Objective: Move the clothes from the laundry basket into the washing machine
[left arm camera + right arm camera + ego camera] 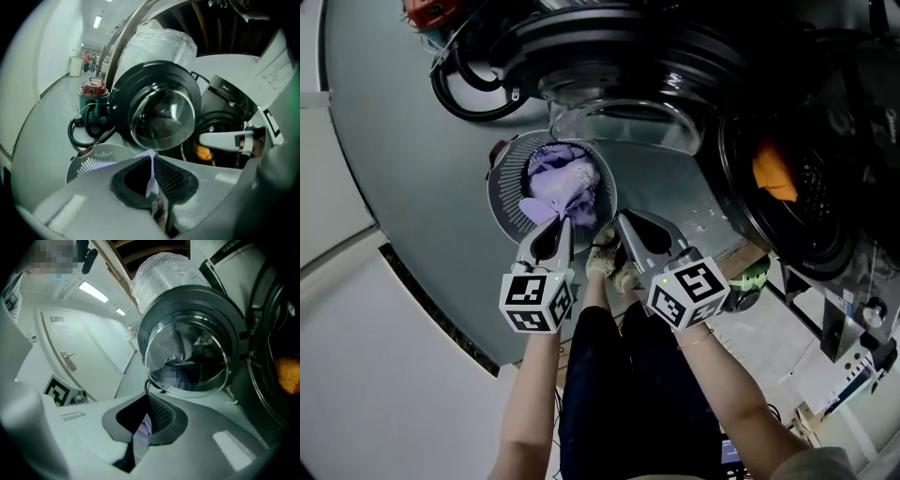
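The left gripper [562, 225] and right gripper [622, 221] clamp their jaws on the lavender garment [564, 183], likely soft and light, at bunched folds.

Soft, matt lilac cloth [565, 183], crumpled, in a basket [504, 197] of dull grey slotted plastic. Smooth matt grey plastic on left tool [561, 225] and right tool [622, 223]; black rubbery pads [169, 177] with a fine dimpled grain, a thin fold of the same lilac fabric pinched between each pair. Glossy clear glass for the door bowl [623, 117], ringed in shiny black plastic. Perforated dark metal inside the drum [816, 187], with matt orange cloth [773, 172]. Crinkled, translucent plastic film [159, 44] above. Smooth grey floor [394, 141], faint sheen.
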`<action>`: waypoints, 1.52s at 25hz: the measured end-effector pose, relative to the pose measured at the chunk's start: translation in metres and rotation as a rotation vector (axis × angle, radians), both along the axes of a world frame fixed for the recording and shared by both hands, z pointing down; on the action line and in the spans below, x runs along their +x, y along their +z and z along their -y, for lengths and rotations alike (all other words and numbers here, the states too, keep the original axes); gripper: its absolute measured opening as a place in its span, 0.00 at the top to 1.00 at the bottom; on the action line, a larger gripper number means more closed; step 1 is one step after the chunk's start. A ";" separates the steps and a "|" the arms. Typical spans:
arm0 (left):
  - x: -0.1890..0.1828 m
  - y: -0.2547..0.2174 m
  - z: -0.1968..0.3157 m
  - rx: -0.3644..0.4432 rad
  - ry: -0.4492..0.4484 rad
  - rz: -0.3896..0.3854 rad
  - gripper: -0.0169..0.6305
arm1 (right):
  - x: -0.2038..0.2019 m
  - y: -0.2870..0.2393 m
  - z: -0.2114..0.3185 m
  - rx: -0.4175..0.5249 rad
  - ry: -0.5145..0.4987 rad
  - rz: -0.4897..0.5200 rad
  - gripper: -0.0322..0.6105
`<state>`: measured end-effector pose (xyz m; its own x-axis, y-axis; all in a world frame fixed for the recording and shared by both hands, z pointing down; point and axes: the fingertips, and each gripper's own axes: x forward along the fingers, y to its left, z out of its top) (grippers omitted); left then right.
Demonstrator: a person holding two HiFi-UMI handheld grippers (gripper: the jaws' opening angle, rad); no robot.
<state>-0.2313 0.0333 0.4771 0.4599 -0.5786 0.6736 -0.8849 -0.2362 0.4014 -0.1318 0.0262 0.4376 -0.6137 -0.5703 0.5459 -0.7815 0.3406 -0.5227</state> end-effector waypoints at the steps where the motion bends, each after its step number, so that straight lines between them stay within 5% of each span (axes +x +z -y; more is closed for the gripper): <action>1: 0.005 -0.018 0.003 0.023 0.023 -0.004 0.94 | 0.003 -0.009 -0.003 0.000 -0.002 0.000 0.91; 13: 0.067 -0.219 0.024 0.257 0.233 -0.072 0.94 | 0.051 -0.143 -0.017 0.103 0.038 0.007 0.83; 18: 0.103 -0.296 0.029 0.357 0.314 -0.158 0.94 | 0.062 -0.184 -0.025 0.162 0.046 0.018 0.57; 24: 0.147 -0.384 0.029 0.484 0.454 -0.219 0.94 | 0.085 -0.222 -0.036 0.214 0.100 -0.014 0.45; 30: 0.211 -0.473 0.021 0.606 0.605 -0.340 0.94 | 0.133 -0.269 -0.032 0.322 0.224 -0.112 0.26; 38: 0.288 -0.568 -0.003 0.741 0.798 -0.493 0.94 | 0.196 -0.335 -0.029 0.441 0.439 -0.158 0.19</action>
<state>0.0569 0.0360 -0.0906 0.9812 -0.1857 -0.0533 -0.1725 -0.9664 0.1907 0.0645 0.0553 0.1023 -0.2033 -0.9419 0.2675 -0.9532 0.1280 -0.2738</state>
